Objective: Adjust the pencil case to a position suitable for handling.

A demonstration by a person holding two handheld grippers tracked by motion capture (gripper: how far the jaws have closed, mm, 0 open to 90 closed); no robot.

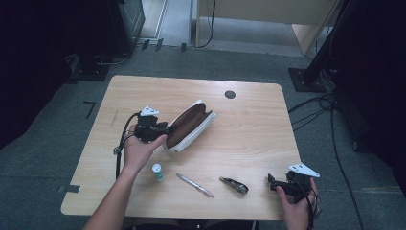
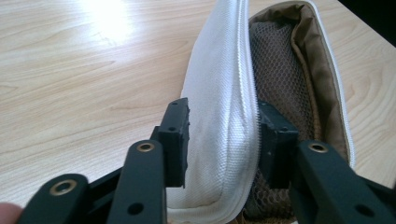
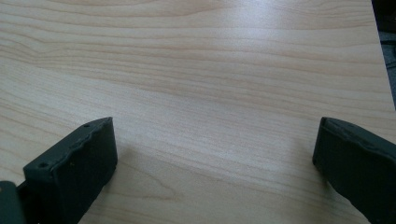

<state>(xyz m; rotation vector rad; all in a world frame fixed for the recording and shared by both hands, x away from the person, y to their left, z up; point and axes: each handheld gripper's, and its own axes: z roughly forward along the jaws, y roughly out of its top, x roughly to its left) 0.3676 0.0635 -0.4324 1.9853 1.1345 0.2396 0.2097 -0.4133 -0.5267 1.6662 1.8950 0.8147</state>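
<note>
A white zip pouch [image 1: 189, 125] with a brown lining lies unzipped near the middle of the wooden table [image 1: 253, 129]. My left gripper [image 1: 167, 130] reaches its near end from the left. In the left gripper view the pouch's white side wall [image 2: 219, 88] stands between the jaws, bulging and not pinched; one pad is outside the wall and the other inside against the mesh pocket [image 2: 280, 70]. The left gripper [image 2: 223, 137] is open. My right gripper [image 1: 272, 182] rests at the front right corner of the table, and in its own view the right gripper [image 3: 215, 154] stands wide open over bare wood.
A small white bottle with a green cap [image 1: 157, 171], a silver pen [image 1: 194, 185] and a dark oblong object [image 1: 233, 185] lie along the table's front. A black round grommet [image 1: 230, 94] sits near the far edge. Cables and stands cross the floor at right.
</note>
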